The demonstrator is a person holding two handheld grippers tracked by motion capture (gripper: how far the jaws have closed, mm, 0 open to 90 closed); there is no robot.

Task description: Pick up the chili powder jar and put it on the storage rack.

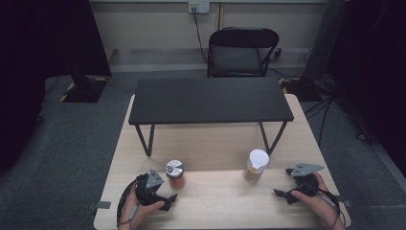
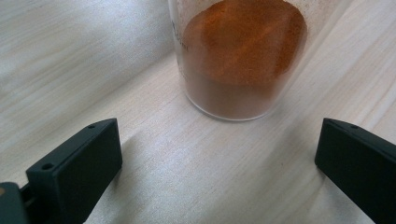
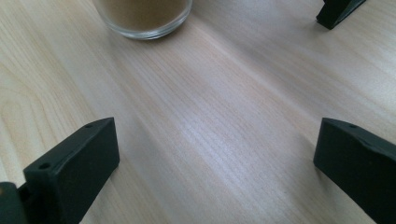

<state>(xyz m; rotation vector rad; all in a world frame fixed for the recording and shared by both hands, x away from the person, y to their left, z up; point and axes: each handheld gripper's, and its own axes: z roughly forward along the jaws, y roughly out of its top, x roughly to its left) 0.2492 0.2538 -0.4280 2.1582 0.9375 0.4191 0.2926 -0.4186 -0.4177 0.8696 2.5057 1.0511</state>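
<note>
**Lining up both grasps before we close**

We hold both grippers low over the tabletop (image 1: 215, 201), fingers spread wide and empty. The left gripper (image 1: 165, 201) points at the orange spice jar (image 1: 175, 174) with its metal lid, standing just ahead of it; in the left gripper view the jar (image 2: 243, 60) sits right of centre, so we should shift until it is centred, then advance level. The right gripper (image 1: 282, 195) faces the white-lidded jar (image 1: 255, 166), which is near but off to one side (image 3: 142, 16). We should grip the glass below the lids, squarely, to avoid tipping.

No readable text; faint print on spice jar (image 2: 243, 56) glass illegible
</note>
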